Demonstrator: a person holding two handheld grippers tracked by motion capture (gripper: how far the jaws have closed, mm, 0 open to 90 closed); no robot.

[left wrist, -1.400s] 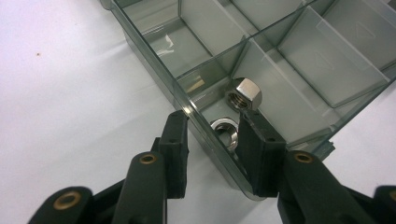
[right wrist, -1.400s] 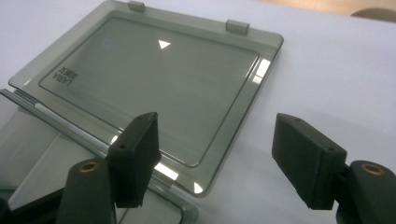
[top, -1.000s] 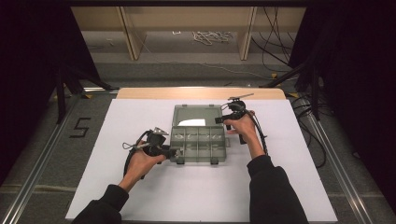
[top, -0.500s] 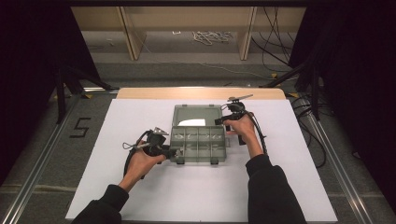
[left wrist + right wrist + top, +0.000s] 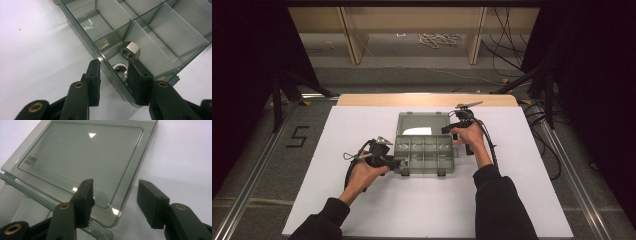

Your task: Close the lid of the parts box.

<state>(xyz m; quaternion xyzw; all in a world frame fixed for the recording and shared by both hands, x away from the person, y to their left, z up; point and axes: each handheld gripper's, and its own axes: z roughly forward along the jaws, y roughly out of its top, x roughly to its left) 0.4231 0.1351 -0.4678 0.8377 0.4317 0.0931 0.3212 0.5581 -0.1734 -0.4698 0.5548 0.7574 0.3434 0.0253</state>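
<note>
Organizer box [image 5: 424, 155], clear grey plastic, divided into compartments, lid [image 5: 422, 123] thrown open flat toward the far side; sits at the middle of the white bench [image 5: 337, 200]. Contents noted: two steel hex nuts [image 5: 130, 50] in the near-left corner compartment, one standing on edge, the other lying lower and just beside the inner finger; other compartments look bare from here. Left gripper [image 5: 393, 163]: fingers [image 5: 93, 75] straddle the box's left wall, one outside, one inside, clamped on that wall as far as the left gripper view tells; it serves as the steadying hold. Right gripper [image 5: 448, 128]: at the right edge of the lid, fingers [image 5: 83, 200] apart and just now closing, the lid's corner lying between them, no pad yet pressing on it. Step in hand, by judgement: take the lid edge to swing it shut. Handling advice: seat both right pads squarely on the lid's rim before lifting, since thin smooth plastic may slip; keep the left hold firm so the base does not slide; swing the lid about its hinge rather than dragging; clear the left inner finger before the lid comes down.
</note>
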